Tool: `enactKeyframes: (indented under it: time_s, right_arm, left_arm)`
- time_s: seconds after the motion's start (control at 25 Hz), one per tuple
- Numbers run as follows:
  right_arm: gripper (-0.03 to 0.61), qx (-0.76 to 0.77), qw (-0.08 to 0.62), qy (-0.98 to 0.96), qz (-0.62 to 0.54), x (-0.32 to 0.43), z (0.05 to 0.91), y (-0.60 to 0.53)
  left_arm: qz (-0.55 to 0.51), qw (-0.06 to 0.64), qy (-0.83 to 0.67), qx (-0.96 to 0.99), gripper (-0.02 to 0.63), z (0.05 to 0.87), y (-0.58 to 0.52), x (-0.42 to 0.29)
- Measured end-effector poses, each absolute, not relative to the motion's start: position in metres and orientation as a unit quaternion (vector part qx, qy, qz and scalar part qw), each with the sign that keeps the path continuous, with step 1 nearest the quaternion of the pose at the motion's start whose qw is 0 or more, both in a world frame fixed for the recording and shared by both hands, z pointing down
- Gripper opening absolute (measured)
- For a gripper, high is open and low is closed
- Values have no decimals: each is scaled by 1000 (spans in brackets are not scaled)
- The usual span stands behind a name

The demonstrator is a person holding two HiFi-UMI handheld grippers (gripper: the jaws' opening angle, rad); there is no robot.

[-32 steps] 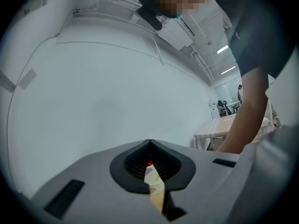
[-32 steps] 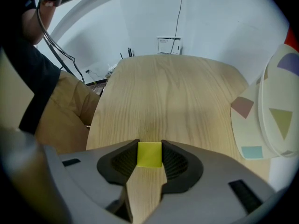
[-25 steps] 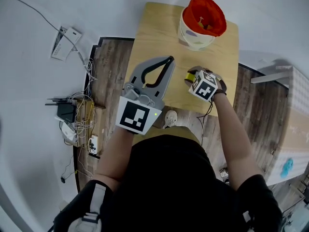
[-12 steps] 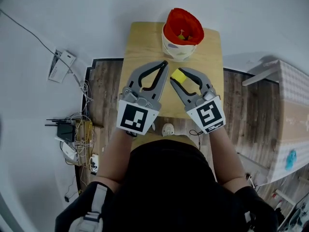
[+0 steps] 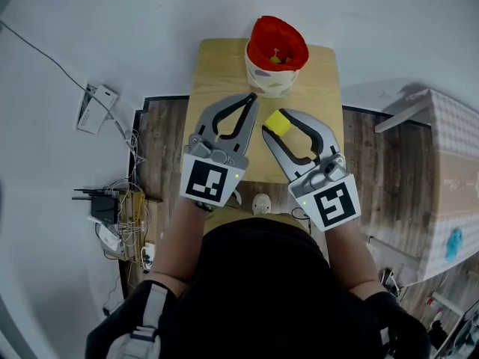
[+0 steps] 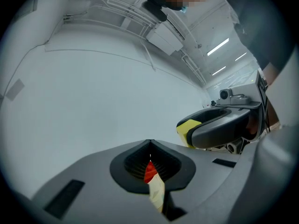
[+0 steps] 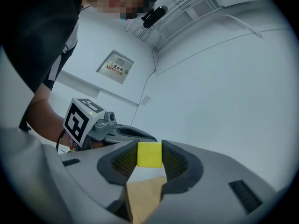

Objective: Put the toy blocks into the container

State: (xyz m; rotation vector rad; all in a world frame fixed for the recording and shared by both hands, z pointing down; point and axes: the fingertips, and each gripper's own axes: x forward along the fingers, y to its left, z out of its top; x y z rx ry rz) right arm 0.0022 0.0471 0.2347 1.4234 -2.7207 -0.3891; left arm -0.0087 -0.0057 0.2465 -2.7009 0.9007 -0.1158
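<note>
A yellow block point(image 5: 278, 122) is clamped between the jaws of my right gripper point(image 5: 280, 126), held in the air above the near part of the small wooden table point(image 5: 217, 73). In the right gripper view the yellow block point(image 7: 149, 154) fills the gap between the pads. My left gripper point(image 5: 253, 100) hovers just to its left, jaws shut and empty, tips meeting point(image 6: 149, 147). The cream container point(image 5: 274, 77) with a red lining stands at the table's far edge, ahead of both grippers, with small toy pieces inside.
Cables, a router and power strips point(image 5: 108, 208) lie on the floor at the left. A white box point(image 5: 93, 107) sits farther left. A checked-cloth surface point(image 5: 453, 163) stands at the right. A white wall rises behind the table.
My right gripper has lifted the yellow block off the table and swung from pointing down to pointing forward, ending beside the left gripper. The left gripper shifted only slightly.
</note>
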Motion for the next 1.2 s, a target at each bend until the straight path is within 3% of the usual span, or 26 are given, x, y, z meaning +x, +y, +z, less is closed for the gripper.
enactKeyframes:
  time_s: [0.4, 1.2]
  right_arm:
    - [161, 459, 31, -880, -120, 7, 235, 25]
    - [161, 507, 84, -855, -70, 42, 264, -142]
  left_arm:
    - [-41, 140, 291, -945, 9, 255, -19, 2]
    - [-34, 101, 223, -969, 9, 266, -179, 38]
